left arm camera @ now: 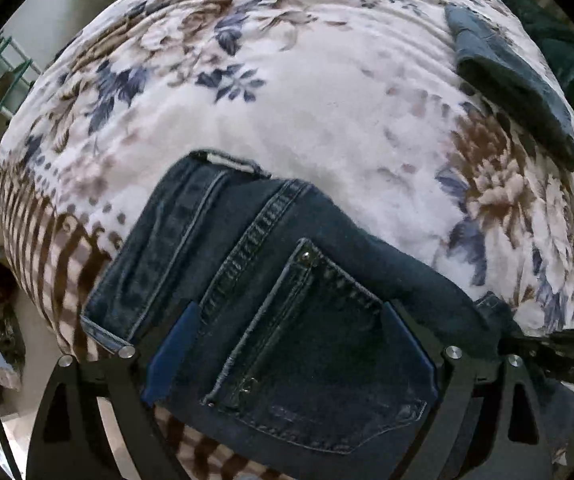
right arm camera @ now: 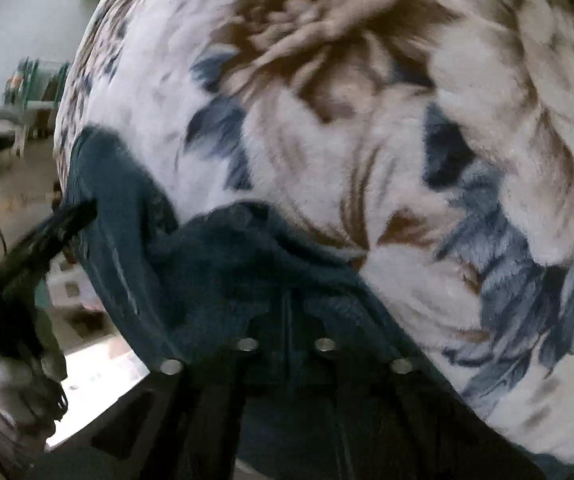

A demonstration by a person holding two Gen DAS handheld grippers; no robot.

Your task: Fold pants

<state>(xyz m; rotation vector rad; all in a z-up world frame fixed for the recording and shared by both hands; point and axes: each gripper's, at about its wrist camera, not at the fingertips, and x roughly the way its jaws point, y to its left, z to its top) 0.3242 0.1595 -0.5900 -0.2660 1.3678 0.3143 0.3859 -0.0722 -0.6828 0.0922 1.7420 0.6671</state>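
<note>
- Dark blue jeans [left arm camera: 287, 300] lying on a bed blanket [left arm camera: 327, 120] with flower print, at 6 o'clock in the left wrist view, back pocket [left arm camera: 327, 360] facing up.
- Left tongs [left arm camera: 291, 344] spread wide, one blue pad [left arm camera: 173, 352] at 8 o'clock and the other pad at 4 o'clock, with the pocket part of the jeans between them; not clenched on the cloth.
- Right tongs [right arm camera: 287, 320] nearly together at 6 o'clock in the right wrist view, with a fold of the denim [right arm camera: 227, 272] bunched just ahead of the tips; grasping it, as far as the blur allows to tell.
- Left tool [right arm camera: 47, 232] visible at 9 o'clock in the right wrist view, touching the jeans edge.
- Second folded blue garment [left arm camera: 507, 80] at 2 o'clock in the left wrist view, well apart from the jeans, on the same blanket.
- Green and white rack [left arm camera: 3, 76] at 9 o'clock, beyond the bed.
</note>
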